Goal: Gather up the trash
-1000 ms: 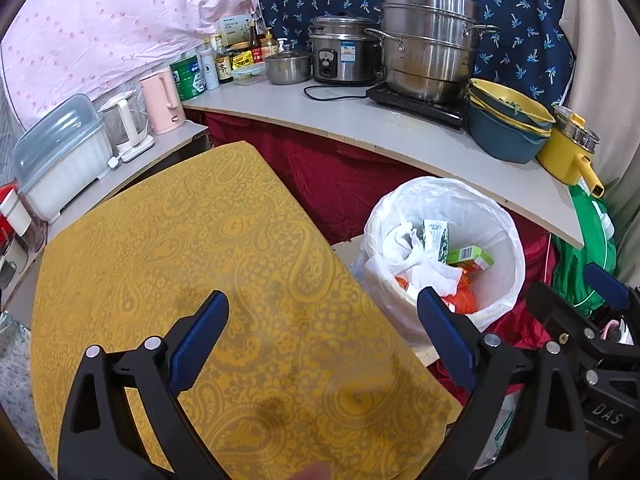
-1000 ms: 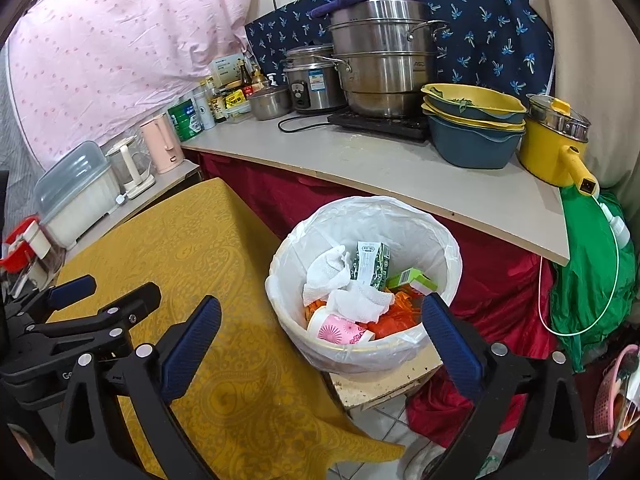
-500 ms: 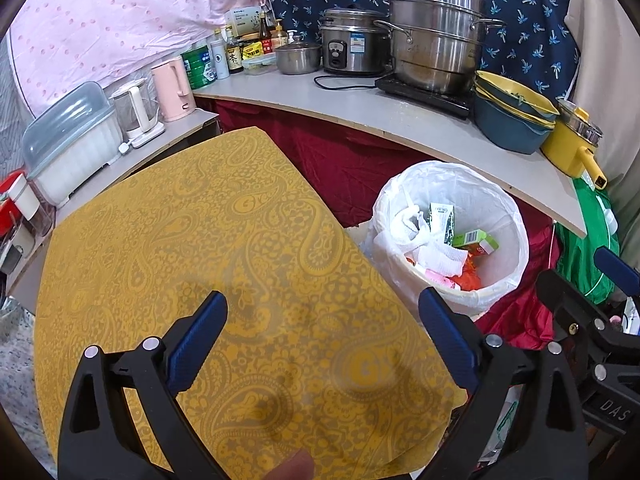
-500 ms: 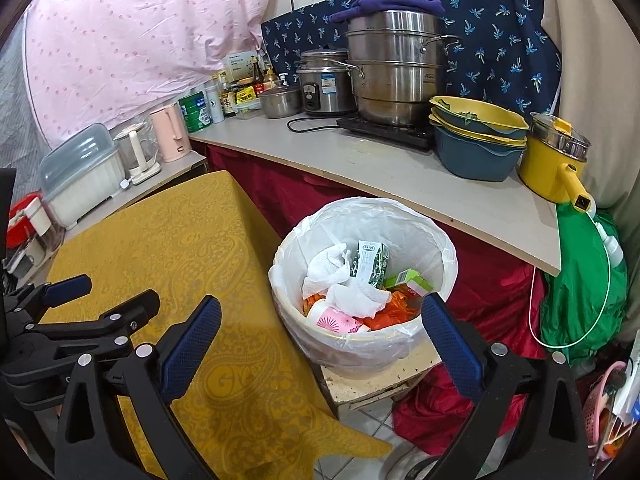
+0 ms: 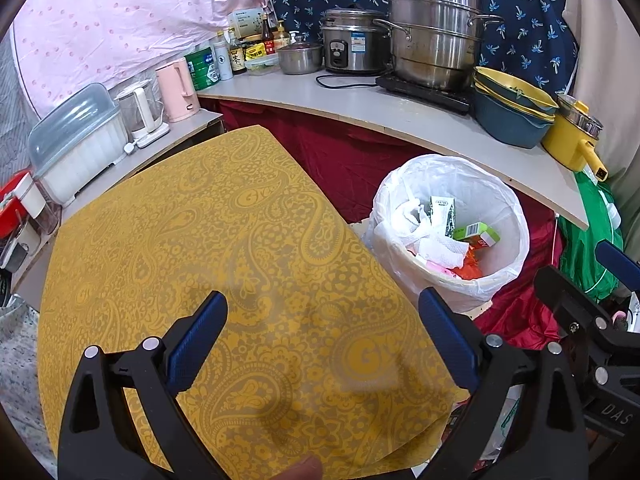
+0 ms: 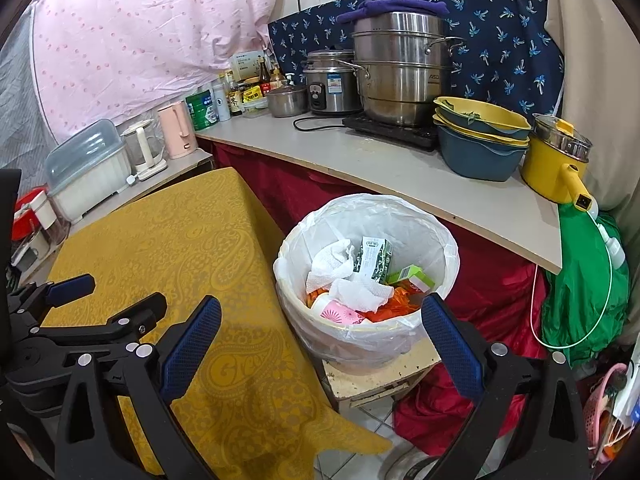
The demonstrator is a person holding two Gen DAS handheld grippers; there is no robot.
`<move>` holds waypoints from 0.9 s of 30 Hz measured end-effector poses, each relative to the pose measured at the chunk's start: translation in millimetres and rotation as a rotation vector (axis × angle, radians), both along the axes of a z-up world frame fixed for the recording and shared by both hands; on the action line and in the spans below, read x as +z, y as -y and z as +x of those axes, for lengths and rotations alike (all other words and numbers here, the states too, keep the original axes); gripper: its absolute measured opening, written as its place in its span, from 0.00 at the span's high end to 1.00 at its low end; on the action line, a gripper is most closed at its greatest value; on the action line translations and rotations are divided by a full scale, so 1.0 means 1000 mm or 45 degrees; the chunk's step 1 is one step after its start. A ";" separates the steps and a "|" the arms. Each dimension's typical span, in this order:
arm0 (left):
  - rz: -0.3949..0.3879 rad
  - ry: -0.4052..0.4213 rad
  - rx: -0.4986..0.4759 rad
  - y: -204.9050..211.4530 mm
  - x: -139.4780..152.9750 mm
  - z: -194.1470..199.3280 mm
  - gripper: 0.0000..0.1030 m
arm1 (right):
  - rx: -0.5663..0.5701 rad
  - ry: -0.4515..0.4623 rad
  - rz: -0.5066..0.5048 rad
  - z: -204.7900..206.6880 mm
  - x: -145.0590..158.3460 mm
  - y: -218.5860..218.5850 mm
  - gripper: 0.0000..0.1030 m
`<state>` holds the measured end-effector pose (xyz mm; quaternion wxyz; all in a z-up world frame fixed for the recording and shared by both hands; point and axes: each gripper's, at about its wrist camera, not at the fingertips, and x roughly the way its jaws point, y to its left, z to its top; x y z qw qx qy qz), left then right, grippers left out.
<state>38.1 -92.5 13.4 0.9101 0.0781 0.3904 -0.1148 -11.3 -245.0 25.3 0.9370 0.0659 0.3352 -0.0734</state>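
Note:
A white-lined trash bin (image 6: pixel 440 240) stands on a low stool beside the yellow-clothed table (image 6: pixel 168 232). It holds crumpled tissues (image 6: pixel 352 288), a green-white carton (image 6: pixel 374 260), a green box (image 6: pixel 410 276) and orange scraps. The bin also shows in the left wrist view (image 5: pixel 508 216). My left gripper (image 5: pixel 322 316) is open and empty above the table (image 5: pixel 200 240). My right gripper (image 6: pixel 320 320) is open and empty, in front of the bin and a little above it.
A grey counter (image 6: pixel 400 168) behind the bin carries steel pots (image 6: pixel 400 68), stacked bowls (image 6: pixel 480 140), a yellow pot (image 6: pixel 556 160), bottles and kettles (image 6: pixel 176 132). A green bag (image 6: pixel 584 300) hangs at right. A red cloth (image 6: pixel 480 300) drapes under the counter.
Both grippers have drawn back and risen a little, so the bin and table look farther away. Both stay open and empty.

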 end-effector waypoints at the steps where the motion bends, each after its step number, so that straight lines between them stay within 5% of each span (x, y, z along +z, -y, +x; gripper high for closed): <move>1: -0.001 -0.001 -0.001 0.000 0.000 0.000 0.11 | -0.001 -0.001 0.000 0.000 0.000 0.000 0.06; 27: -0.046 -0.024 0.007 0.001 -0.006 -0.007 0.11 | -0.042 -0.028 0.006 -0.007 -0.013 0.011 0.06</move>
